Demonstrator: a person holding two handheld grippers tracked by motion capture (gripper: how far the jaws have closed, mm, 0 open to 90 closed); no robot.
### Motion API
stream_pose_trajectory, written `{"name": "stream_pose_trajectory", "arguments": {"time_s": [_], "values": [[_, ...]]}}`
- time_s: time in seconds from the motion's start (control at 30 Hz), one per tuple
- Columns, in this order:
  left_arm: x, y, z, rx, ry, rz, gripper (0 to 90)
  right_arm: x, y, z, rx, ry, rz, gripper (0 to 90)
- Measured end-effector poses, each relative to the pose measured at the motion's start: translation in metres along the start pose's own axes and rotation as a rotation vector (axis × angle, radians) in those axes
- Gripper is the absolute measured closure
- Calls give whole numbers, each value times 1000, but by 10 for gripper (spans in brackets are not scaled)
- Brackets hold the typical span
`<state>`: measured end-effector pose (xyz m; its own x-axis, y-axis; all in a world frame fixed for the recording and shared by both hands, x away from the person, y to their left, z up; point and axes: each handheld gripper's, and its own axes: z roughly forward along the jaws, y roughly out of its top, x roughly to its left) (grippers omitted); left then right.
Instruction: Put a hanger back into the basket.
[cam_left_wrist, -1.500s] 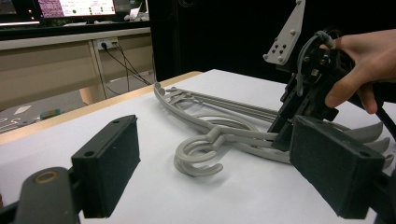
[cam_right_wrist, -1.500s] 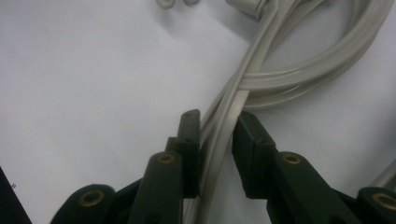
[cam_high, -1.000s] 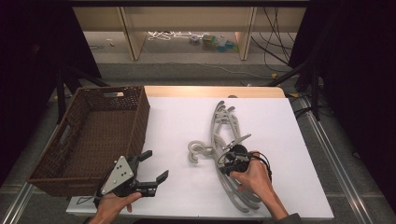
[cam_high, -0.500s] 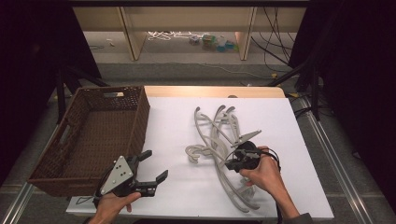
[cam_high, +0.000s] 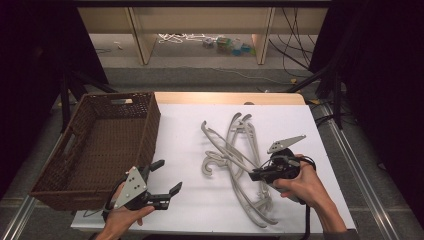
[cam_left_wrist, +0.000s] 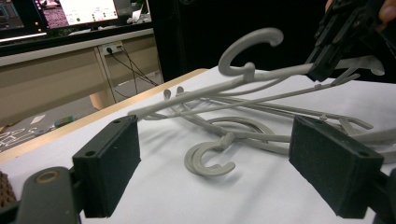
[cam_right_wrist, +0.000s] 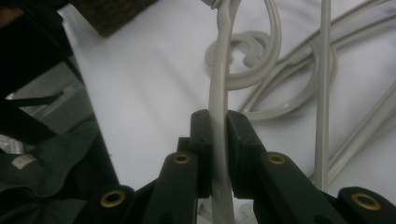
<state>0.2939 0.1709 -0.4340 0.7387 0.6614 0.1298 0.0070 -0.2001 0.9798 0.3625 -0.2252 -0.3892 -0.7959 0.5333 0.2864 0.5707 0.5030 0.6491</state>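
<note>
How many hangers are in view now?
3 distinguishable: a lifted hanger in the right claw, a hanger with its hook flat at the pile's left, a hanger under them toward the near edge. Tangled, so another may be hidden.

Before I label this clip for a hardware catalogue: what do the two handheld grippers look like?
Both are black two-jaw tools. The left gripper has flat, rectangular, matte pads and a grey three-cornered plate on top. The right gripper carries a similar plate, brass-coloured rivets at its jaw links, and a black cable trailing back. Forearms are bare.
</note>
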Motion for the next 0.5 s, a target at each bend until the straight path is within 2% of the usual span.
{"name": "stream_pose_trajectory", "arguments": {"time_s": [0.03,0.17,0.2,0.27,0.3,0.33,0.43,0.5], "values": [[0,0,0,0,0,0,164,0,0,-3,-10,35,5,825],[-1,4,13,12,-2,28,166,2,-1,-9,-36,103,-1,825],[0,6,17,17,-4,36,166,3,-1,-10,-45,92,-1,825],[0,7,20,24,-1,49,166,5,-2,-12,-50,121,-11,825],[1,9,24,26,6,64,166,5,-2,-12,-50,121,-11,825],[3,12,33,44,4,83,171,8,-3,-12,-49,140,-19,825],[4,14,47,81,7,108,200,12,-2,-13,-44,147,-31,825],[4,16,56,106,15,152,210,14,-2,-12,-45,156,-37,825]]}}
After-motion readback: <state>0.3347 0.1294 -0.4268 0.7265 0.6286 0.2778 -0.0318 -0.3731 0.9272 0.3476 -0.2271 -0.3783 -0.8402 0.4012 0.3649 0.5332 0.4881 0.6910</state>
